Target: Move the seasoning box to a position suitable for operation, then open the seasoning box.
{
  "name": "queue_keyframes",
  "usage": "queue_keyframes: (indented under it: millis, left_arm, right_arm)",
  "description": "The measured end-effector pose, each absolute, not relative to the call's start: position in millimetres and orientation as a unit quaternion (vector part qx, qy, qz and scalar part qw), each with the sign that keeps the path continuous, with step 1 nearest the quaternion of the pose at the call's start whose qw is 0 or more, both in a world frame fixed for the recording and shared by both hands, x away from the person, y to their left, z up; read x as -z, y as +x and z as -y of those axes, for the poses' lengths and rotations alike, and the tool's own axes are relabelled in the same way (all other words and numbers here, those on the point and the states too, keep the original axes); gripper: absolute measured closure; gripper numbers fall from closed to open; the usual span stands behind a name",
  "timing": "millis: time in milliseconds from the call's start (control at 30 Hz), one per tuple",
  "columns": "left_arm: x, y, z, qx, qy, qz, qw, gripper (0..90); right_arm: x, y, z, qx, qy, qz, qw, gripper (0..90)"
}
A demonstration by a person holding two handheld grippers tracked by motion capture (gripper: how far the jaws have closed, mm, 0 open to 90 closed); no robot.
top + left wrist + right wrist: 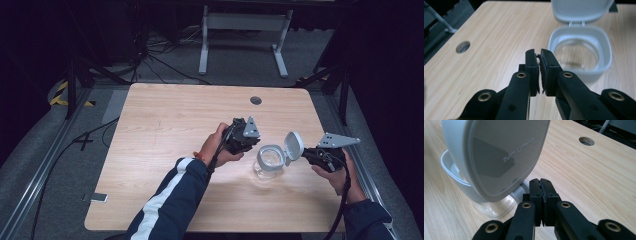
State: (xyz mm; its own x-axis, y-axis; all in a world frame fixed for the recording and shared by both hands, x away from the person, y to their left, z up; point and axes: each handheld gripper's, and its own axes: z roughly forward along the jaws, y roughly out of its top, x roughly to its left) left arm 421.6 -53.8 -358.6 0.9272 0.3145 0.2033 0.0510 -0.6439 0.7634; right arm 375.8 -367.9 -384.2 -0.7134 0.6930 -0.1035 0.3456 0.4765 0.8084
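a clear jar [268, 162] with its grey lid [293, 145] flipped up stands on a wooden table [165, 125]. the left gripper [250, 142] and right gripper [306, 153] flank it, each with jaws pressed together on nothing.

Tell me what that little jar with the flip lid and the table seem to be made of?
The jar: clear body, probably glass or hard plastic, since the wood grain shows through it. Its collar and open lid look like matte pale grey plastic, smooth and moulded. The table looks like light wood or laminate, with printed-looking grain.
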Motion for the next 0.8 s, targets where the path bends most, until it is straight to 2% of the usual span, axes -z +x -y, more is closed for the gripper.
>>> queue_keyframes:
  millis: [400, 667, 800]
  left_arm:
    - [369, 403, -23, -0.182, 0.898, -0.136, 0.377, 84.0]
    - [396, 386, -86, -0.182, 0.909, -0.18, 0.329, 81.7]
    - [405, 378, -115, -0.178, 0.906, -0.201, 0.327, 80.6]
  right_arm:
    - [381, 372, 367, -0.401, 0.313, -0.832, 0.222, 89.0]
    - [381, 370, 365, -0.401, 0.313, -0.831, 0.225, 89.0]
    - [380, 368, 365, -0.404, 0.315, -0.83, 0.223, 88.7]
